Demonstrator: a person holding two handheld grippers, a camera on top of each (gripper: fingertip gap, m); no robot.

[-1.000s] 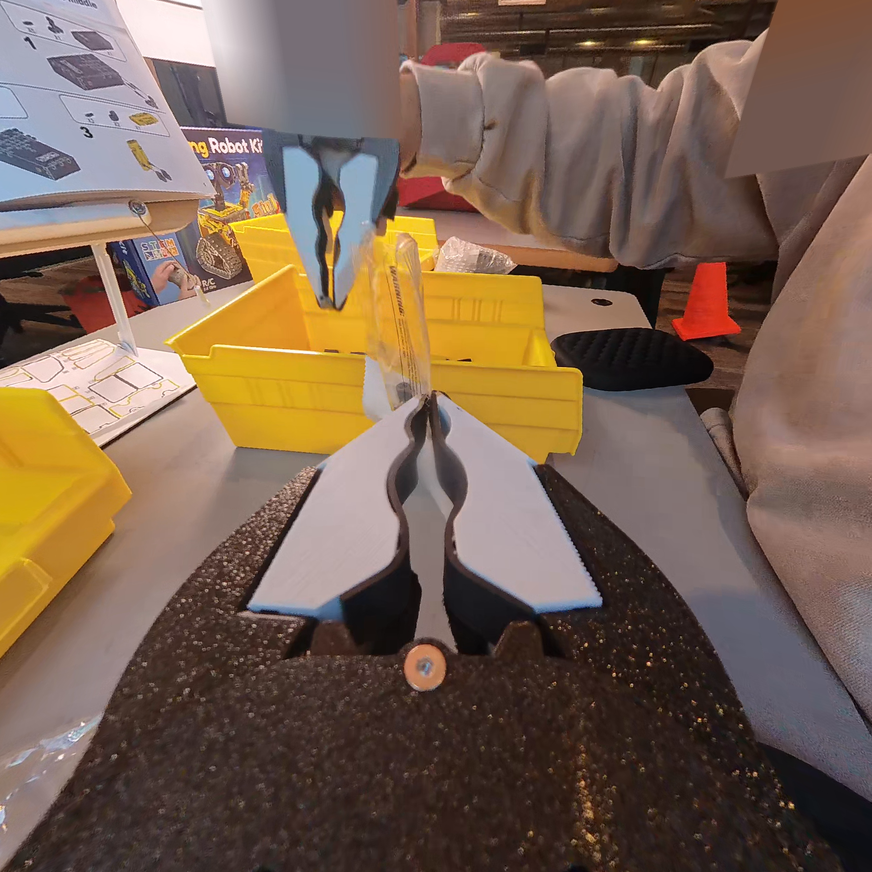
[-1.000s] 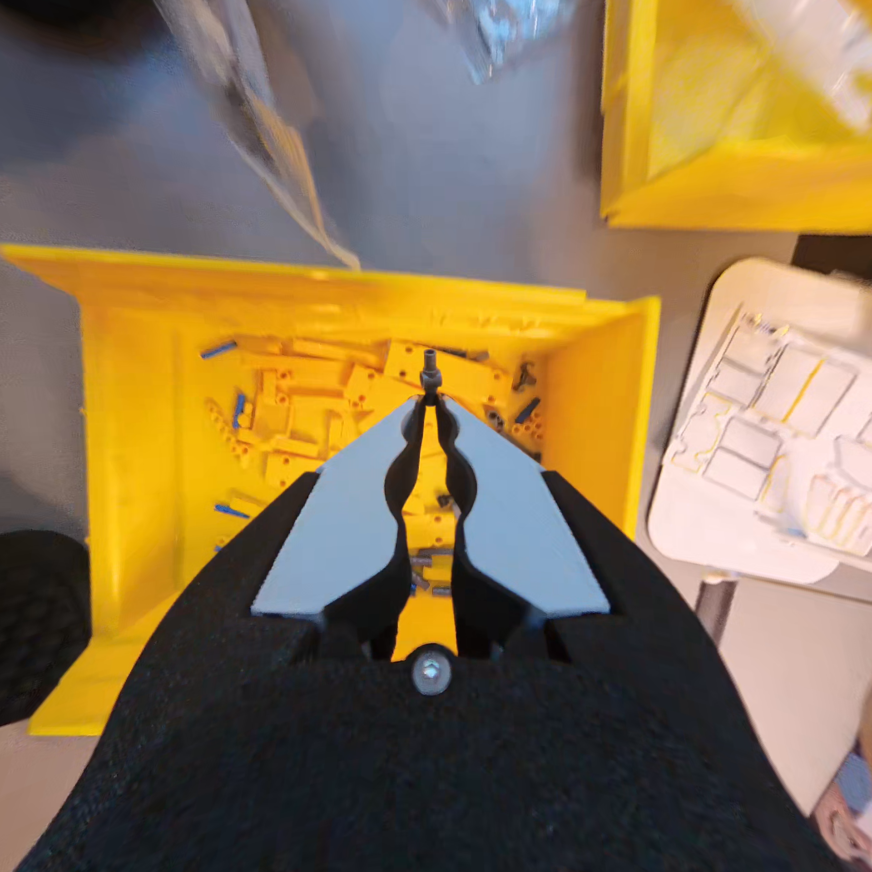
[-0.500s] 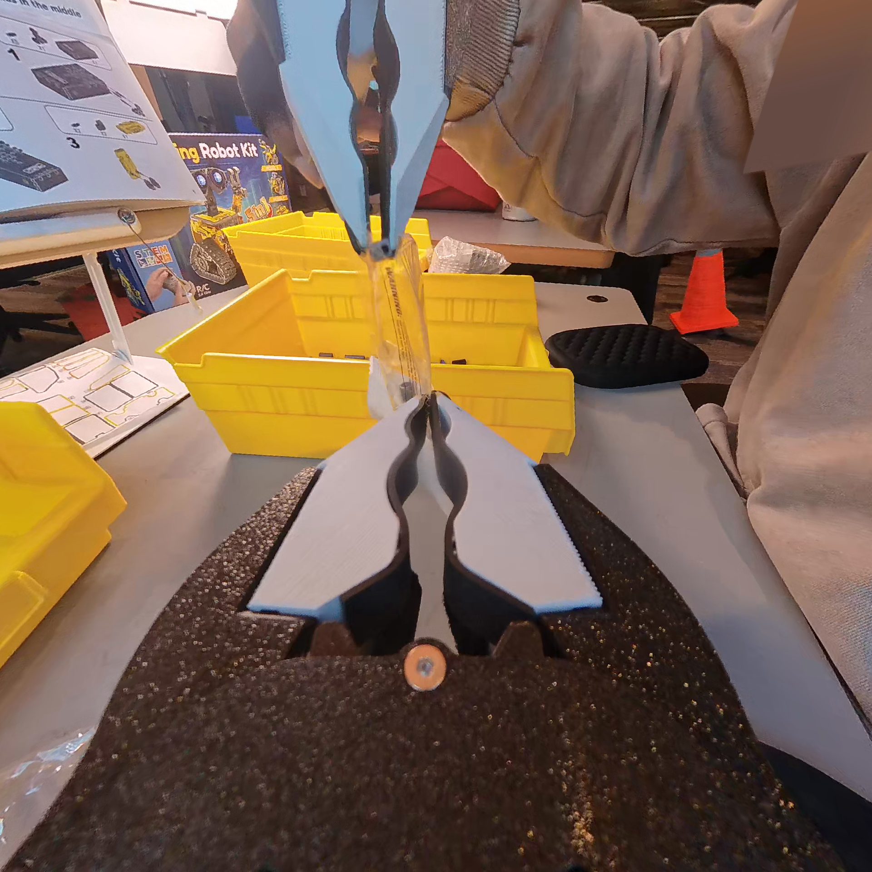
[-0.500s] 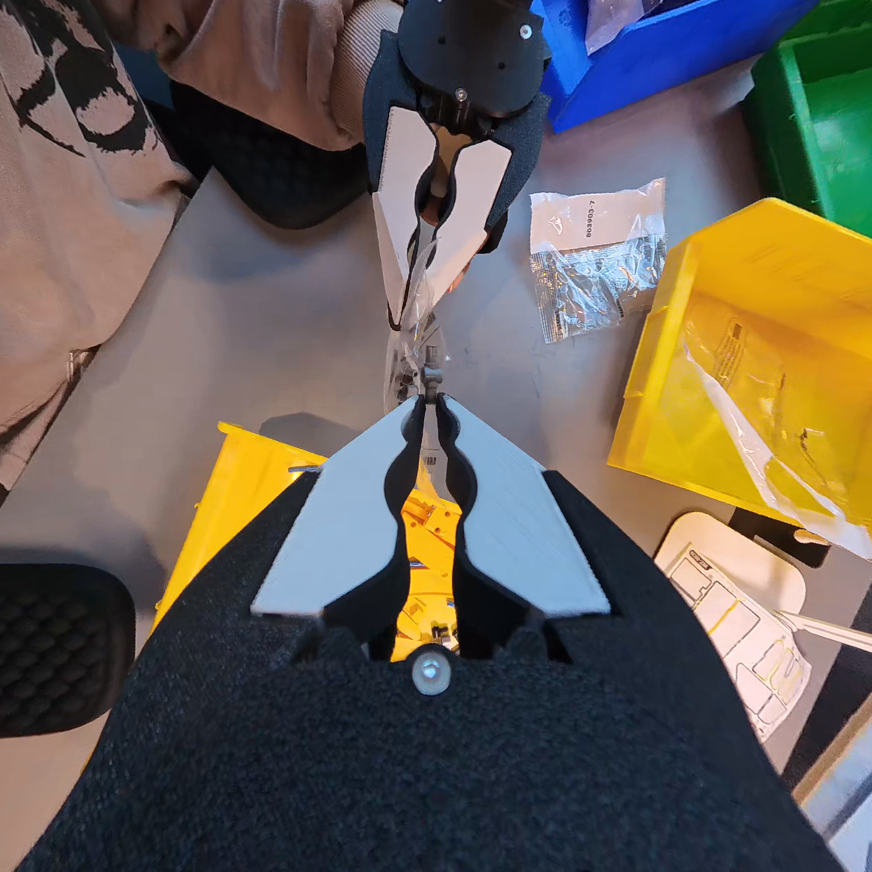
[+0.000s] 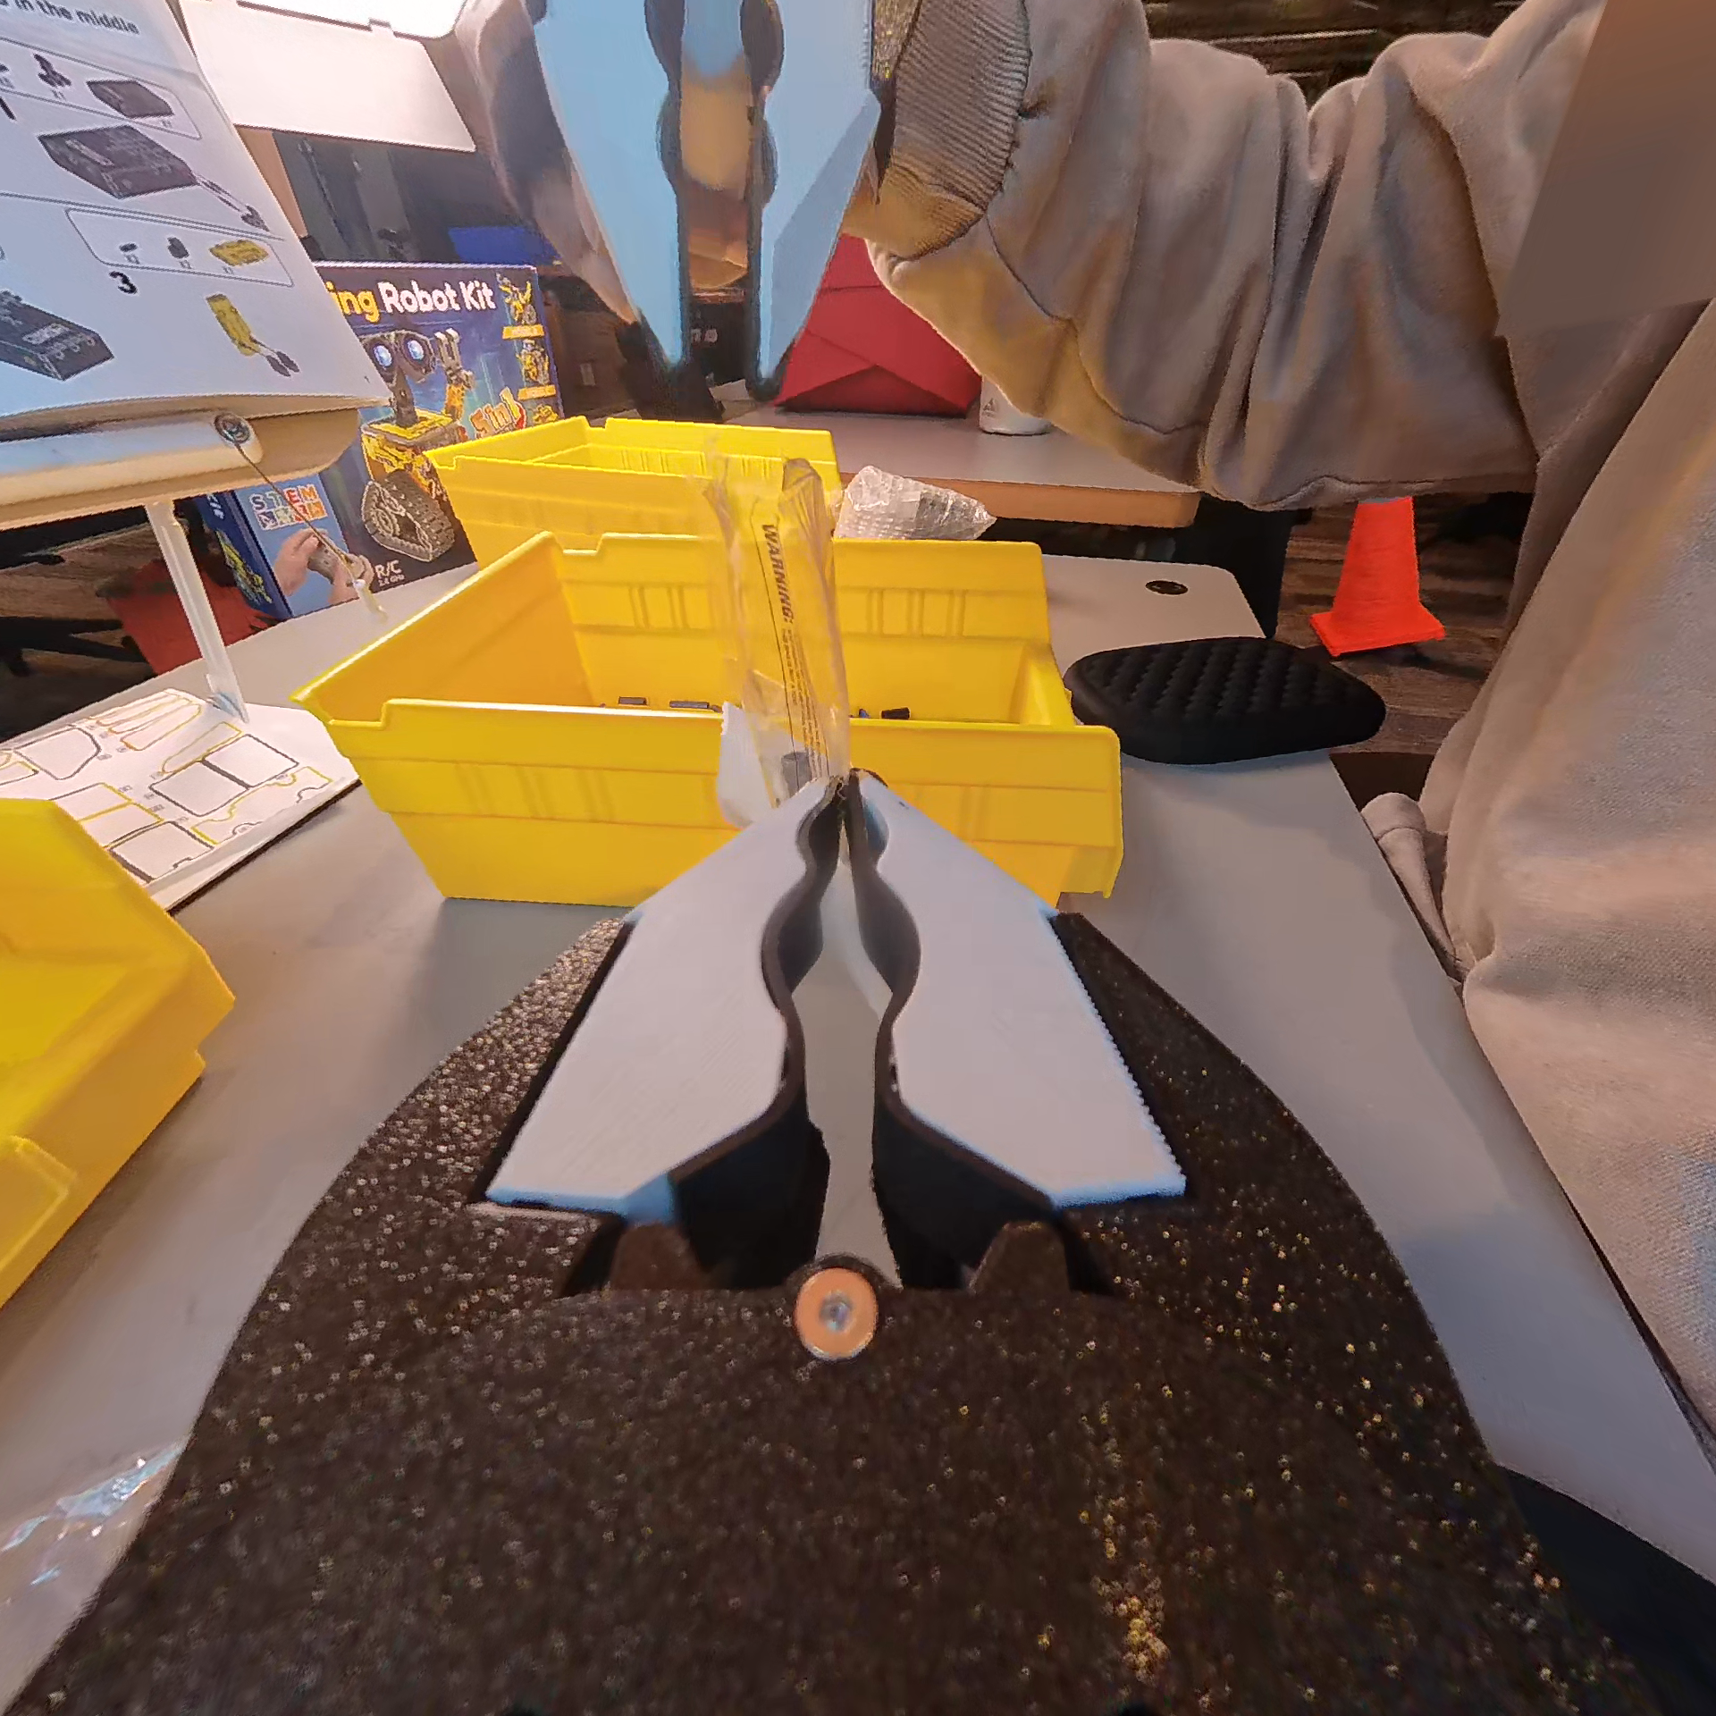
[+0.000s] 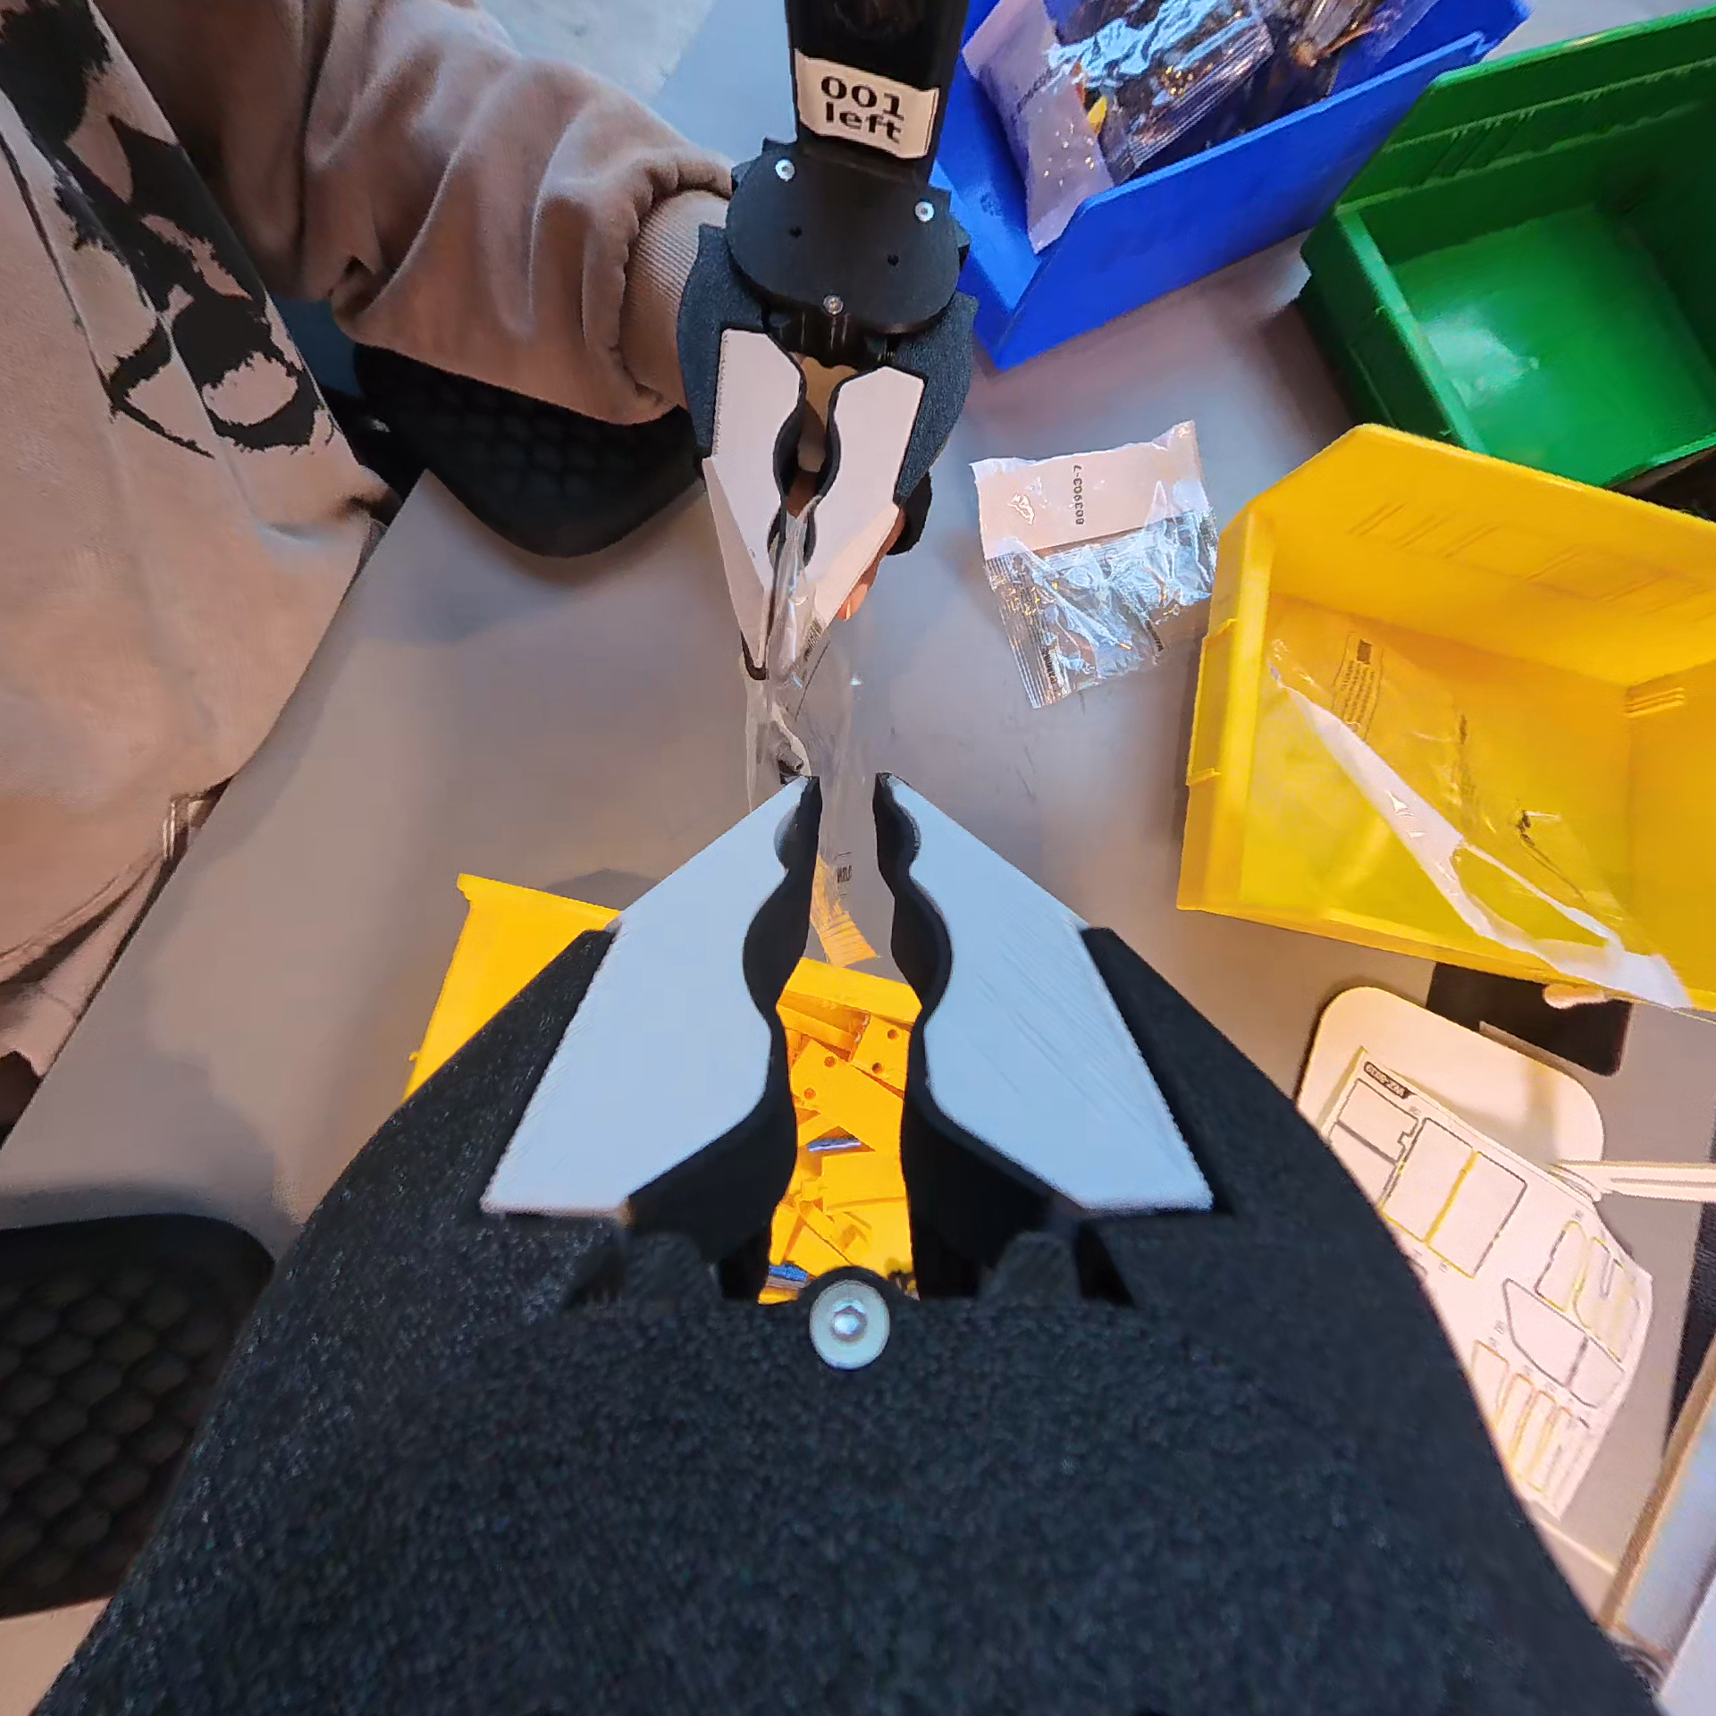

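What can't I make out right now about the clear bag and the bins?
Contents of the clear bag: left wrist view, too small; the left gripper, shut on it, covers its bottom.
Whether the bag's mouth is open or sealed: both views, glare.
Floor of the yellow bin: right wrist view, mostly behind the right gripper.
Far end of the blue bin: right wrist view, cut off by the top edge.

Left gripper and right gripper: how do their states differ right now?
The left gripper is shut on the clear plastic bag; the right gripper is open, holding nothing. The left gripper points level towards the yellow bin; the right gripper points down from above it. Both have grey fingers.
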